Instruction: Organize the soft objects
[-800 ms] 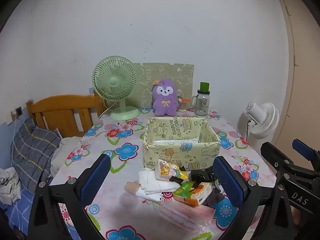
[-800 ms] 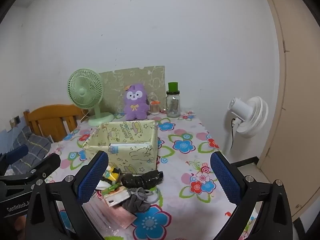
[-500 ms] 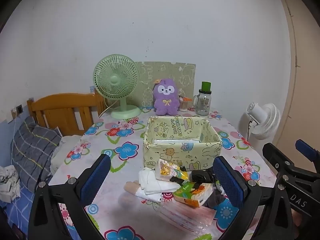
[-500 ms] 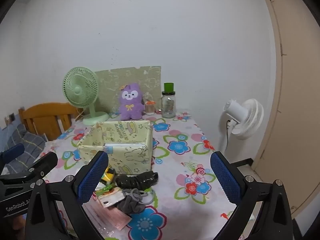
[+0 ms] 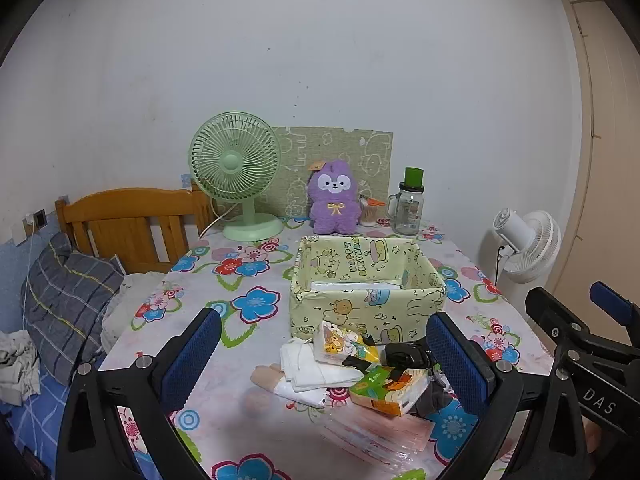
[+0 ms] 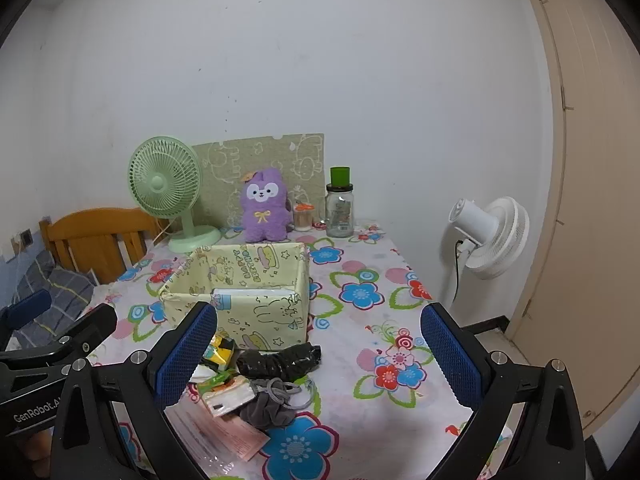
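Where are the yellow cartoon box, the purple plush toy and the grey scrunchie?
yellow cartoon box (image 5: 360,312), left wrist view, front wall.
purple plush toy (image 5: 334,210), left wrist view, belly.
grey scrunchie (image 6: 266,408), right wrist view, bunched fabric.

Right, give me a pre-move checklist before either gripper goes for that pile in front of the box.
1. Left gripper open, nothing held: ok.
2. Right gripper open, nothing held: ok.
3. Yellow box upright, top open: ok.
4. Room left in the box beside the flat white item inside: cannot tell.
5. Pile items lie apart: not ok; tissue pack overlaps the white cloth and grey scrunchie.
6. Black roll reachable, uncovered: ok.
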`<state>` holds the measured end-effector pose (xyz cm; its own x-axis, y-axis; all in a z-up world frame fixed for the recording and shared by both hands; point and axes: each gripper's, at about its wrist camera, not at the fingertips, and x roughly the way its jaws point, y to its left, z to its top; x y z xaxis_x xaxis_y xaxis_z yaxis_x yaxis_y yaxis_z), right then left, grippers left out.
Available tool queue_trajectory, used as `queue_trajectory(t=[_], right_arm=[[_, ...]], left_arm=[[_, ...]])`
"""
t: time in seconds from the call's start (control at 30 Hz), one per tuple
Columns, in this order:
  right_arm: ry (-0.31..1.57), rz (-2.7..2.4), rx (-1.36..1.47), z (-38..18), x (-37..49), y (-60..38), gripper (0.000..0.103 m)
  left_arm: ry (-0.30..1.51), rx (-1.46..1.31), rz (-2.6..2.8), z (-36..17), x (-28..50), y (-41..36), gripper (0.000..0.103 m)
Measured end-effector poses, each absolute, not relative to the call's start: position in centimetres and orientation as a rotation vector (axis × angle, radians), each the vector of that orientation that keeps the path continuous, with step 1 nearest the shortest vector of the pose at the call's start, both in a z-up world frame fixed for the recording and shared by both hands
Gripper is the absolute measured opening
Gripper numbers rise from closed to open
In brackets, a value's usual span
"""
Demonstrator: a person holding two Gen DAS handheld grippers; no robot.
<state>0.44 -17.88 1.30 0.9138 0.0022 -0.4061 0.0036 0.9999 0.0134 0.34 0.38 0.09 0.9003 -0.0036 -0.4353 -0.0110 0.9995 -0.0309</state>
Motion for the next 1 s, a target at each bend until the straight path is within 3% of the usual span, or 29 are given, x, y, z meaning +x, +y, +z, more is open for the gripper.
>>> queue_trajectory(t=[1.0], right_arm=[[0.415, 0.014, 0.060, 1.62, 0.29, -18.04, 0.103]], left_arm=[[0.451, -0.035, 0.008, -0.28, 0.60, 0.36, 0.103]])
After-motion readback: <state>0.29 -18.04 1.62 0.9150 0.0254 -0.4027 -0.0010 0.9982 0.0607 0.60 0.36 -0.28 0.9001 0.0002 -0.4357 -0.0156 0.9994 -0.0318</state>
